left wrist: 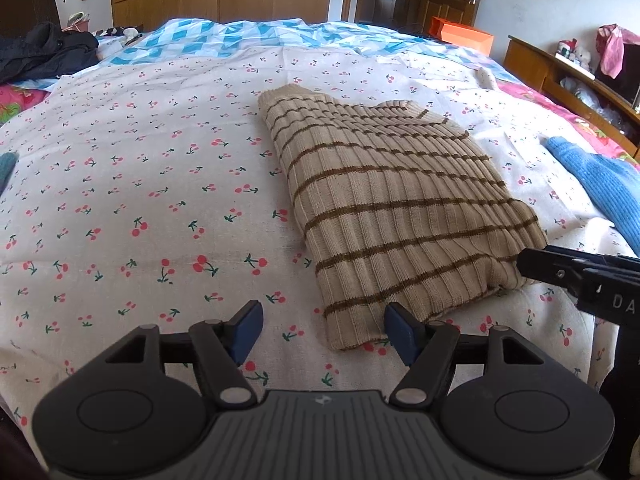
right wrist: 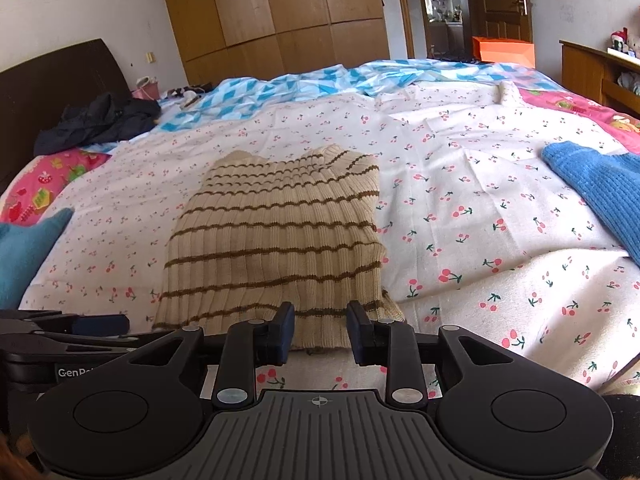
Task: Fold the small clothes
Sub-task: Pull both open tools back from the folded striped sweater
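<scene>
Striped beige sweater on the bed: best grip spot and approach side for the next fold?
Grip the striped sweater at its two near hem corners, coming in from the near bed edge. The hem lies flat and closest, one corner by the open left gripper, the hem's middle between the open right gripper pads. The far neck end is bunched, so likely harder to pinch cleanly.

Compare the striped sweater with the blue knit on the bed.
The striped sweater is beige with brown stripes; the blue knit is plain blue. The sweater lies folded in the middle of the bed, wholly in view; the blue knit lies at the right side, partly out of frame. Both are ribbed knits resting on the cherry-print sheet.
</scene>
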A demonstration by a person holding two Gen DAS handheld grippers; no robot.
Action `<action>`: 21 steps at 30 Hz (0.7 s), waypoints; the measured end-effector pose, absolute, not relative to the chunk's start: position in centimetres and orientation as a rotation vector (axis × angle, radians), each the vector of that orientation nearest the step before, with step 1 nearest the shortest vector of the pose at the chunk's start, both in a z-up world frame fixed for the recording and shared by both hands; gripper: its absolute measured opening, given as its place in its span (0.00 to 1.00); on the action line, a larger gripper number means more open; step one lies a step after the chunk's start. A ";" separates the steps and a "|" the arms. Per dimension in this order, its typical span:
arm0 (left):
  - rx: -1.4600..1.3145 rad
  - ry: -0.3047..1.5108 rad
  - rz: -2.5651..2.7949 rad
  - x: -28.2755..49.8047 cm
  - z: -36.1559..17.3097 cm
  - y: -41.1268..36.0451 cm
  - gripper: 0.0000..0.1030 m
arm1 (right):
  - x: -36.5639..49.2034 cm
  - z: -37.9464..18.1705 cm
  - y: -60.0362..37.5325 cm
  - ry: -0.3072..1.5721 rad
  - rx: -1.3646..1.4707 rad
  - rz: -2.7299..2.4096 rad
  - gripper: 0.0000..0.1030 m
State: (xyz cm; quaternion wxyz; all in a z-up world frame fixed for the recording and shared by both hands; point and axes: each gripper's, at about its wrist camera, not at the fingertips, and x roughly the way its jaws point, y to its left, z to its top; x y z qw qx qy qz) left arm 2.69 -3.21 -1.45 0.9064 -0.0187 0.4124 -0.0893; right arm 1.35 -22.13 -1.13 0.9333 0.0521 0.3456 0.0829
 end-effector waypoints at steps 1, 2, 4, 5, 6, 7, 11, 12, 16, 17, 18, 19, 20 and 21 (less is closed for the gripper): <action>-0.036 0.851 -0.184 2.6 -1.4 -3.3 0.70 | 1.3 -1.2 -21.9 0.712 0.096 0.174 0.29; -0.034 0.849 -0.183 2.5 -1.4 -3.3 0.71 | 1.2 -1.2 -21.6 0.716 0.085 0.180 0.30; -0.028 0.847 -0.179 2.4 -1.3 -3.5 0.72 | 1.1 -1.3 -21.2 0.719 0.066 0.188 0.33; -0.025 0.846 -0.176 2.3 -1.3 -3.5 0.72 | 1.0 -1.3 -21.0 0.719 0.058 0.191 0.36; -0.022 0.846 -0.175 2.2 -1.4 -3.6 0.73 | 0.9 -1.3 -20.9 0.721 0.049 0.194 0.37; -0.019 0.846 -0.175 2.1 -1.3 -3.6 0.74 | 0.9 -1.3 -20.8 0.724 0.043 0.194 0.39; -0.014 0.841 -0.177 1.9 -1.3 -3.7 0.78 | 1.1 -1.5 -20.9 0.743 0.041 0.185 0.40; -0.010 0.841 -0.174 1.9 -1.3 -3.8 0.79 | 1.1 -1.5 -20.9 0.746 0.045 0.183 0.40; 0.019 0.852 -0.148 2.0 -1.4 -4.1 0.84 | 1.1 -1.6 -20.7 0.750 0.037 0.187 0.45; 0.026 0.852 -0.145 2.0 -1.5 -4.2 0.84 | 1.1 -1.6 -20.6 0.752 0.032 0.188 0.47; 0.029 0.851 -0.145 2.0 -1.5 -4.2 0.85 | 1.1 -1.6 -20.5 0.754 0.025 0.188 0.47; 0.031 0.850 -0.144 2.0 -1.5 -4.3 0.85 | 1.1 -1.6 -20.5 0.755 0.023 0.188 0.47; 0.031 0.851 -0.145 2.0 -1.5 -4.3 0.86 | 1.1 -1.6 -20.5 0.757 0.024 0.189 0.48; 0.031 0.853 -0.144 2.0 -1.5 -4.3 0.87 | 1.1 -1.6 -20.5 0.756 0.027 0.189 0.48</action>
